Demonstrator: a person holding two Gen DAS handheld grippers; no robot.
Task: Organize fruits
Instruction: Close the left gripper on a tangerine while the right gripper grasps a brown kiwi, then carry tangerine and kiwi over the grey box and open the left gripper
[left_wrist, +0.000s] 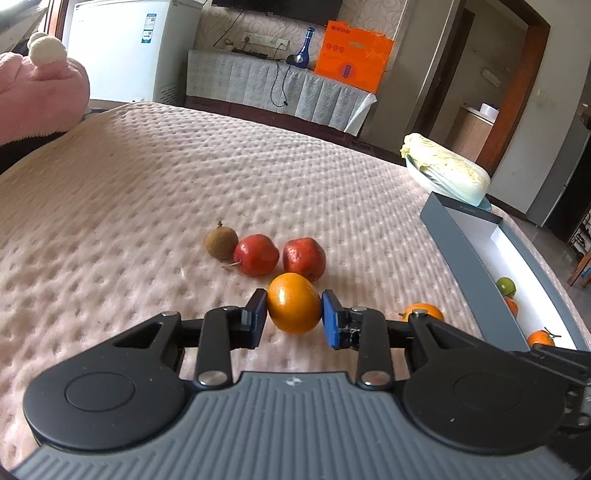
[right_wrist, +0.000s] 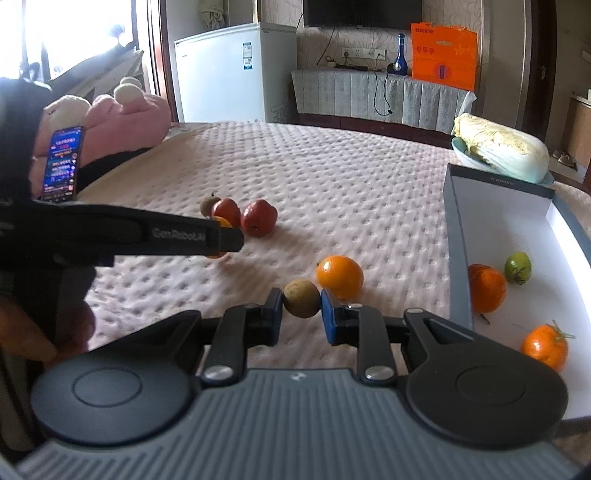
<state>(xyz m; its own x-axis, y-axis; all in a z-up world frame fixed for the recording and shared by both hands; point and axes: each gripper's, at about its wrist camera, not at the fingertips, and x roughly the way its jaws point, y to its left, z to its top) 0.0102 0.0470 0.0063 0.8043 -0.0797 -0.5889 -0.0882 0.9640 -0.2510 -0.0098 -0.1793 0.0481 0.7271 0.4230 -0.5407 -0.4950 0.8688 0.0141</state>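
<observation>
Left wrist view: left tool (left_wrist: 294, 317) nearest, its blue pads pressed on both sides of an orange (left_wrist: 293, 303) that sits on the quilted pink bed cover (left_wrist: 147, 206), so it is gripping that orange. Two red fruits (left_wrist: 255, 254) (left_wrist: 304, 258) lie touching just behind it, with a brown longan-like fruit (left_wrist: 221, 242) against the left one. Another orange (left_wrist: 423, 311) sits half hidden behind the tool's right linkage. Grey box (left_wrist: 465, 251) runs along the bed's right edge with a green fruit (left_wrist: 505, 285) and oranges inside. Risks: the pads hold a round, smooth skin at about its widest part, so a tilt on lifting could let it squirt out and roll; dragging forward would knock the red fruits.

Right wrist view: right tool (right_wrist: 302, 308) nearest, fully narrowed on a small brown fruit (right_wrist: 301, 298), pads touching both sides. A loose orange (right_wrist: 340, 277) lies just behind and to the right, near the tool's right finger. The box (right_wrist: 458, 236) is close on the right, white floor showing, two oranges (right_wrist: 487, 288) (right_wrist: 545, 347) and a green fruit (right_wrist: 518, 267) in it. Left tool's body (right_wrist: 155, 234) crosses the left side of frame. Risks: small fruit held only at the pad tips could slip; swinging right could bump the loose orange off toward the bed's edge or clip the box wall; both tools heading for the box together could collide.
</observation>
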